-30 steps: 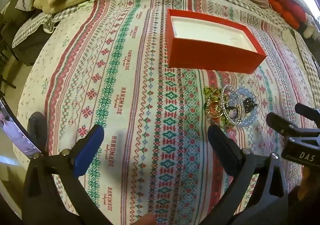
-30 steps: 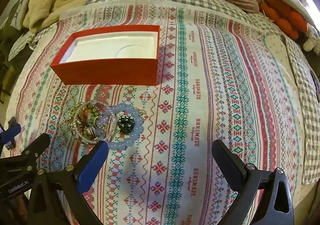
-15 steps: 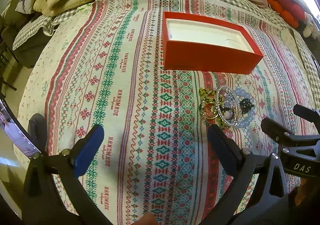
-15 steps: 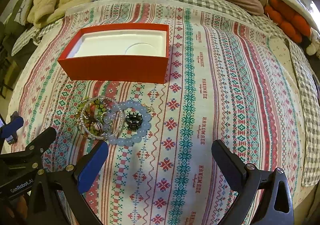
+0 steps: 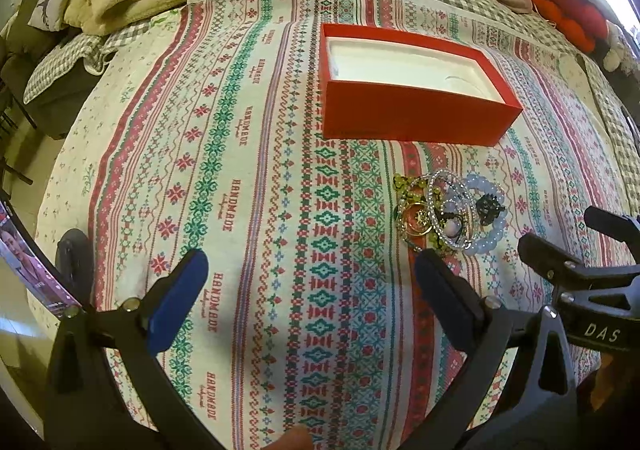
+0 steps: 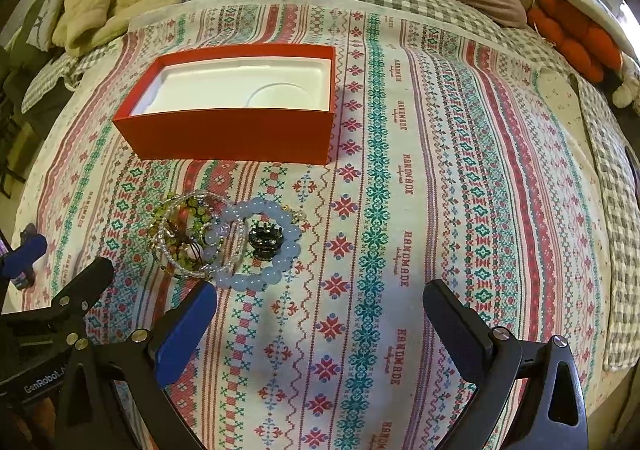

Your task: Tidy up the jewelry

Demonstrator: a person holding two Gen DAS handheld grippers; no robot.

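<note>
Nothing has been picked up yet, so this looks like the approach before the first grasp. The left gripper (image 5: 308, 298) and the right gripper (image 6: 320, 326) both hover low over the patterned cloth (image 6: 400, 210) spread on the bed, each with its jaws spread wide and nothing between them. The jewelry (image 6: 224, 238) lies in a tangled heap on the cloth, toward the near edge of the bed: a pale blue bead bracelet (image 6: 276, 270), clear and green beaded loops, a gold ring (image 5: 416, 220) and a small dark clip (image 6: 266, 240). Just beyond it stands the red box (image 6: 232, 138), open, its white moulded liner bare. I'd say the next move calls for teasing one piece free of the tangle.
</note>
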